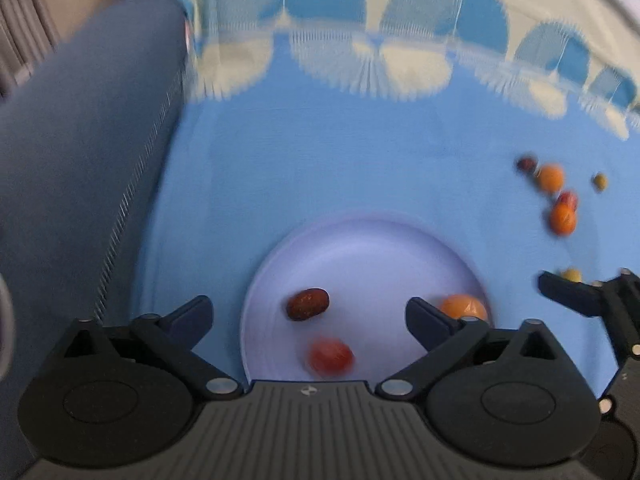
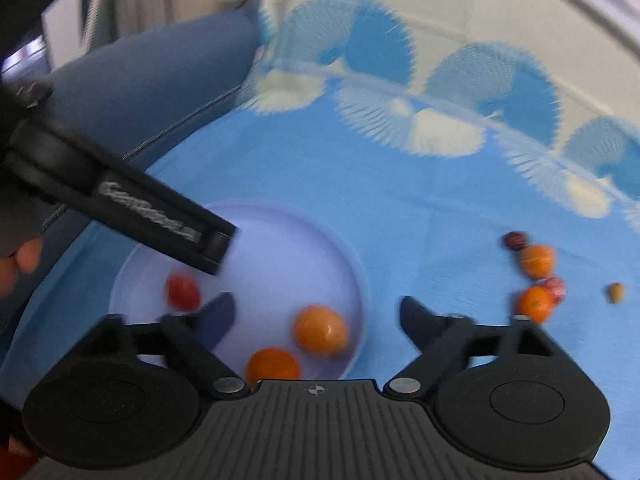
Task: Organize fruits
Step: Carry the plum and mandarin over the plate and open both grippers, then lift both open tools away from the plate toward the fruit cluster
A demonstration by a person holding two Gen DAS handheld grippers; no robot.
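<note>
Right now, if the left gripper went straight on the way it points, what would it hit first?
Probably the pale plate: the left gripper hangs over it, jaws open and empty. The dark red fruit lies nearest that line; depth is unclear.

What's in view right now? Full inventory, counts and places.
plate: 1, pale lavender, on the blue cloth under both grippers
orange fruits on plate: 2, orange, near edge of the plate in the right wrist view
red round fruit: 1, red, on the plate
dark red oblong fruit: 1, brownish red, on the plate
loose fruit cluster: 2 orange, 2 dark red, on the cloth right of the plate
small olive fruit: 1, yellow-green, right of the cluster
cloth: 1, blue with cream fan border, covers the table
left gripper: 1, black, jaws wide open, nothing gripped
right gripper: 1, black, jaws open, nothing gripped
</note>
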